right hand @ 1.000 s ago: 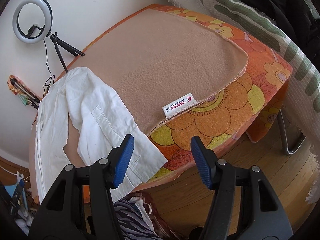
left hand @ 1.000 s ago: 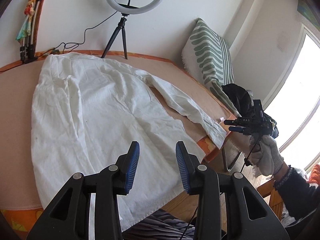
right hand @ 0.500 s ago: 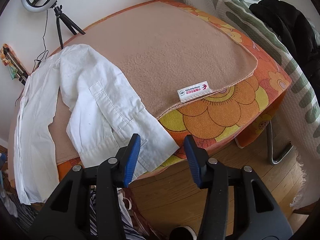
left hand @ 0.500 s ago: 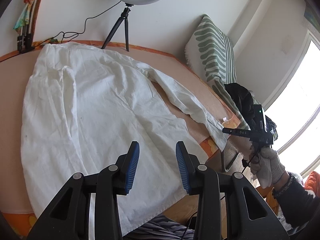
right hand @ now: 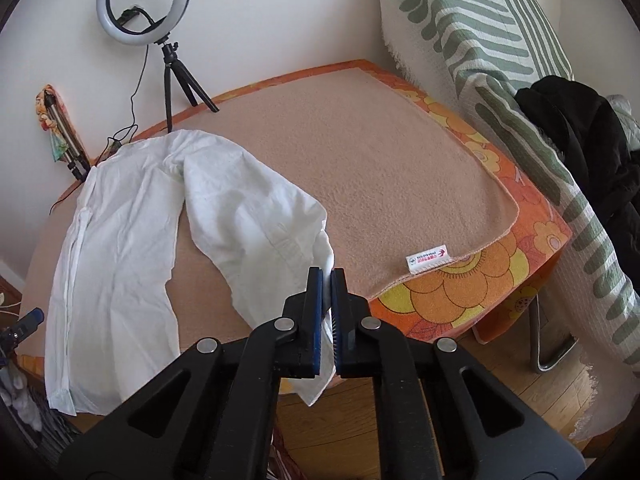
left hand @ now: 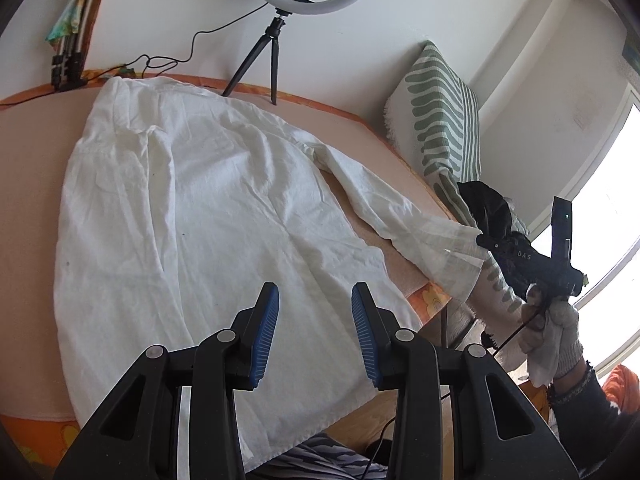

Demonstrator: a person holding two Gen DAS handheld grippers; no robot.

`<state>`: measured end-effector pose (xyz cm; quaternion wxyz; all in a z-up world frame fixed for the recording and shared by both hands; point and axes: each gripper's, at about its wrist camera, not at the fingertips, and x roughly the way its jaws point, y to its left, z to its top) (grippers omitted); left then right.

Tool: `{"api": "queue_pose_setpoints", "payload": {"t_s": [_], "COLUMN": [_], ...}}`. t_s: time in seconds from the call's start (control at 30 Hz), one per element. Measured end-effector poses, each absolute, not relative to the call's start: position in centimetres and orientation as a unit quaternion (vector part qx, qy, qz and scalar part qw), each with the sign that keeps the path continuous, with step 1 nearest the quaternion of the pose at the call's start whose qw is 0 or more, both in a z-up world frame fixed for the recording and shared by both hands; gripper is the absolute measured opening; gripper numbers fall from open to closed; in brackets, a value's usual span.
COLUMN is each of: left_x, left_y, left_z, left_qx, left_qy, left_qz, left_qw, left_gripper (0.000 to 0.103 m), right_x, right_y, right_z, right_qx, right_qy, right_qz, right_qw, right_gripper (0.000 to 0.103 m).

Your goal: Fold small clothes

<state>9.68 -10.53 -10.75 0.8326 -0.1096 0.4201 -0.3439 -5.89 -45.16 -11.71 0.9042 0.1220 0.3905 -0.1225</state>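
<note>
- my right gripper (right hand: 327, 300) is pinched on the cuff of the white shirt (left hand: 208, 216), thin crinkly cotton; sleeve lifted at the counter (right hand: 360, 160) edge
- left gripper (left hand: 315, 332) gapes wide over the hem; fuzzy tan blanket (right hand: 380, 184) bare on the right

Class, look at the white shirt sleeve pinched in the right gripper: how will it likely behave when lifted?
The thin white cotton shirt looks floppy: its sleeve cuff droops below the shut right gripper. Probably light, since a narrow pinch holds it. It will likely drag across the fuzzy tan blanket rather than slide.
</note>
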Motion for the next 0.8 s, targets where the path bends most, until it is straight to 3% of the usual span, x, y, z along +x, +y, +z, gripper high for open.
{"api": "queue_pose_setpoints", "payload": {"t_s": [0.3,0.57,0.63,0.8], "left_x": [10.8,11.8,12.1,13.2], "left_y": [-9.9,-12.0,-13.0,-15.2], "left_z": [-11.6,-13.5,-14.2,-16.5], "left_qx": [-0.16,-0.218,-0.229,-0.271], "left_qy": [0.437,0.468,0.48,0.511], "left_qz": [-0.338,-0.368,-0.376,-0.393], "left_qw": [0.818,0.774,0.759,0.715], "left_gripper": [0.036,0.037,0.045,0.046], "right_x": [-5.4,-5.2,-5.1,-5.4], "right_y": [-32.4,-26.5,-25.7,-24.1], "right_z": [-8.5,-12.5,-13.7,-15.8], "right_qx": [0.029,0.005,0.003,-0.002], "right_qy": [0.361,0.394,0.403,0.421], "right_qz": [0.049,0.134,0.15,0.18], "right_qw": [0.931,0.909,0.903,0.889], "right_gripper": [0.005,0.005,0.005,0.005]}}
